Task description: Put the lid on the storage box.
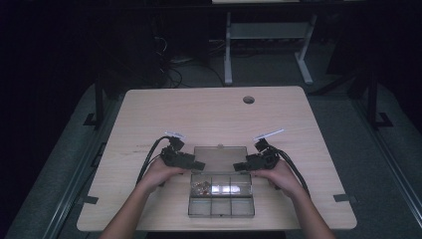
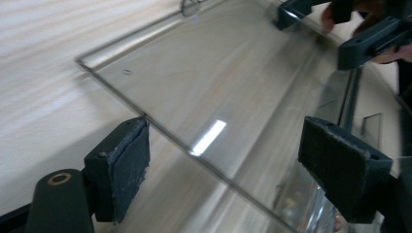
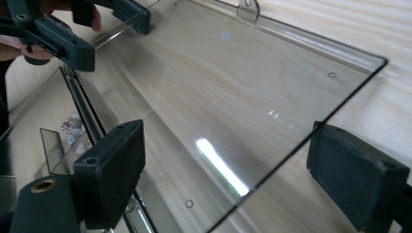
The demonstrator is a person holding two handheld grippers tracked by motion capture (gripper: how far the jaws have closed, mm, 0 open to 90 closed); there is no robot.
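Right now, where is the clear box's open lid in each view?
High view: the lid lies flat on the table behind the compartments, centre, between the left tool and right tool.
Left gripper view: it spans the middle, its edge running between the open jaws.
Right gripper view: it fills the centre, one corner at upper right.
Shared landmark: the latch tab on the lid's far edge.
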